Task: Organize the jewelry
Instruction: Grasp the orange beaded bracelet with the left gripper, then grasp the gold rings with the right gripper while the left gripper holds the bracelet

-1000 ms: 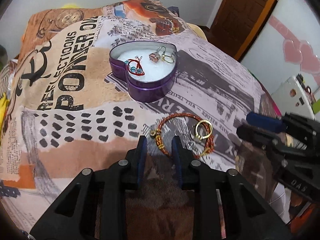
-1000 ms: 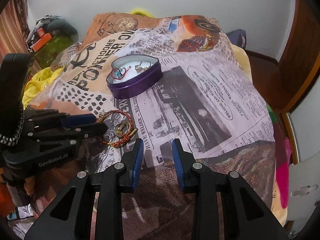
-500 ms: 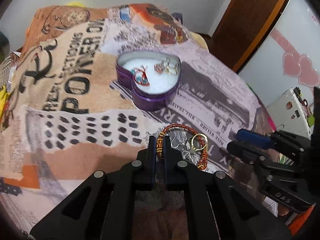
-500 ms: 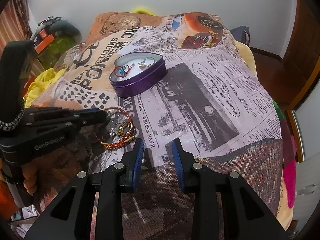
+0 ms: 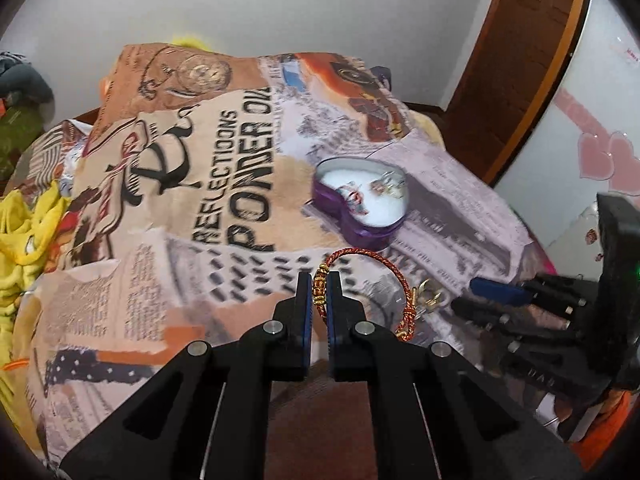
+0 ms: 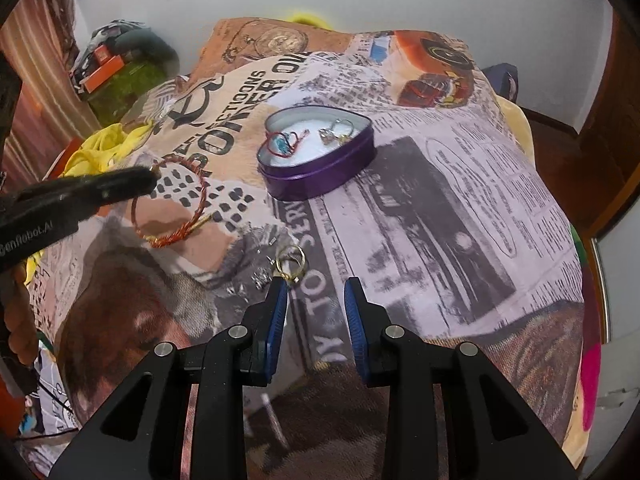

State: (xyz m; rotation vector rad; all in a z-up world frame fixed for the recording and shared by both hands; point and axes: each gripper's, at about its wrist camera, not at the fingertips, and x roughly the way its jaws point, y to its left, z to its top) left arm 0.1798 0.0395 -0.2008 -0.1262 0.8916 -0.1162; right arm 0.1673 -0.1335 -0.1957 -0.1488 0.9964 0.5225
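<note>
1. Since the earlier frames, the left gripper (image 5: 319, 294) has been closed from a spread stance onto the braided bracelet (image 5: 362, 276), and the bracelet has been lifted off the blanket (image 5: 224, 184); a shadow is cast beneath the loop in the right wrist view.
2. The bracelet (image 6: 176, 208) is pinched at its gold-beaded section, probably because the beads give a thicker, firmer purchase than the thin cord; the rest of the loop hangs free to the right.
3. The right gripper (image 6: 316, 300) is held with its fingers apart, clamped on nothing, low over the blanket; its left fingertip lies just beside the gold ring (image 6: 291, 261).
4. The ring and a small silver piece (image 6: 262, 278) beside it are left lying on the blanket, apart from the raised bracelet.
5. The purple heart-shaped tin (image 6: 320, 168) stands open farther back, with a red-corded charm and ring-like pieces already resting on its white lining.
6. By judgement, the bracelet is meant for the tin next; the dangling loop may catch on the rim unless lowered carefully.
</note>
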